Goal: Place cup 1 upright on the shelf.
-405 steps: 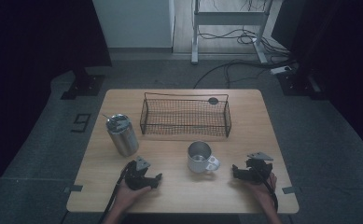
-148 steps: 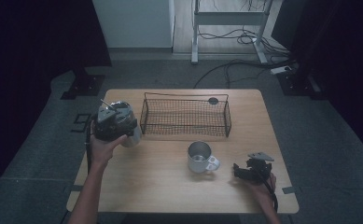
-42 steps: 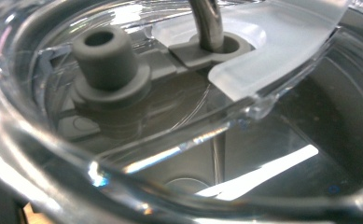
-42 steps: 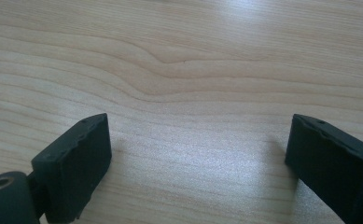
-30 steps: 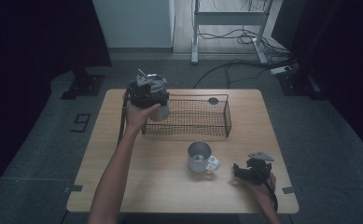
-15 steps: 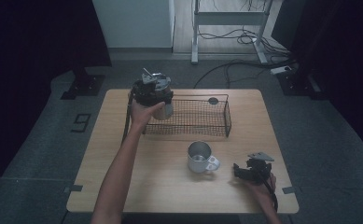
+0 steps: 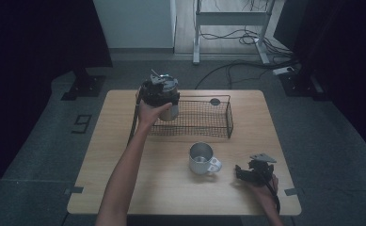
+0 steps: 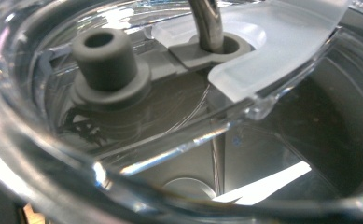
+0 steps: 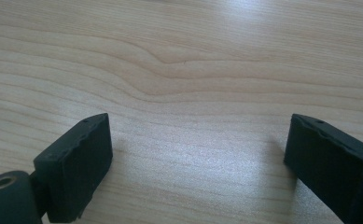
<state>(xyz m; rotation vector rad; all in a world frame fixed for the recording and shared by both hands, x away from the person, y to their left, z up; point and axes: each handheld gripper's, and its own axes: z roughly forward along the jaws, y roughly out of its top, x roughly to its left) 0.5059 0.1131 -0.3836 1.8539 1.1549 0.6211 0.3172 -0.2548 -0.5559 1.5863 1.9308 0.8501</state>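
The left gripper [image 7: 158, 90] is holding a silver steel tumbler with a clear plastic lid [image 7: 170, 109] at the far-left corner of the black wire basket [image 7: 220, 129], which is sitting along the far edge of the pale wooden desk [image 7: 115, 155]. The tumbler is hanging upright above the basket's left end; whether it is touching the wire floor cannot be told. In the left gripper view the clear lid [image 8: 244, 93] is sitting very close to the lens, with a grey rubber stopper [image 8: 105, 51] and a metal straw [image 8: 206, 21] rising through it; the jaws themselves are hidden there, but the grip is bearing on the tumbler. The right gripper [image 7: 255, 172] is resting near the desk's near-right corner, its jaws standing apart over bare wood with nothing between them. A steel mug with a handle [image 7: 202, 159] is standing between basket and right gripper, near the desk's middle.
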